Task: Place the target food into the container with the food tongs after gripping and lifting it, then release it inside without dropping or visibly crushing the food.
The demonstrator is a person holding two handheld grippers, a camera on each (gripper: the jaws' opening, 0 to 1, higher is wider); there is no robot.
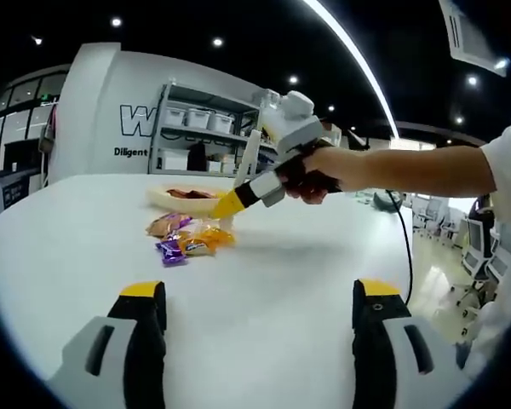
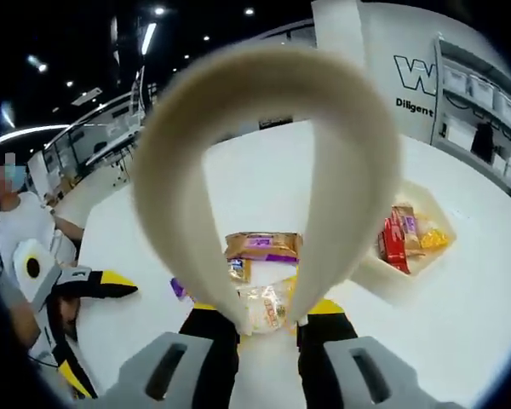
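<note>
Cream food tongs [image 2: 180, 136] run forward between my right gripper's [image 2: 266, 312] jaws, which are shut on their two arms. The tong tips sit either side of a clear food packet [image 2: 264, 303] on the white table [image 2: 264, 179]; I cannot tell if they pinch it. A brown and purple packet [image 2: 262, 245] lies just beyond. The white container [image 2: 383, 285] stands to the right with red and yellow packets inside. In the left gripper view my left gripper [image 1: 260, 290] is open and empty near the table [image 1: 68, 247], facing the packet pile [image 1: 187, 239], the right gripper [image 1: 230, 203] and the container [image 1: 162, 200].
A person's arm [image 1: 409, 170] reaches in from the right with a cable [image 1: 404, 239] hanging off it. Shelving with white bins [image 1: 200, 119] stands behind the table. My left gripper [image 2: 111, 283] lies low at the left of the right gripper view, beside a seated person [image 2: 21, 226].
</note>
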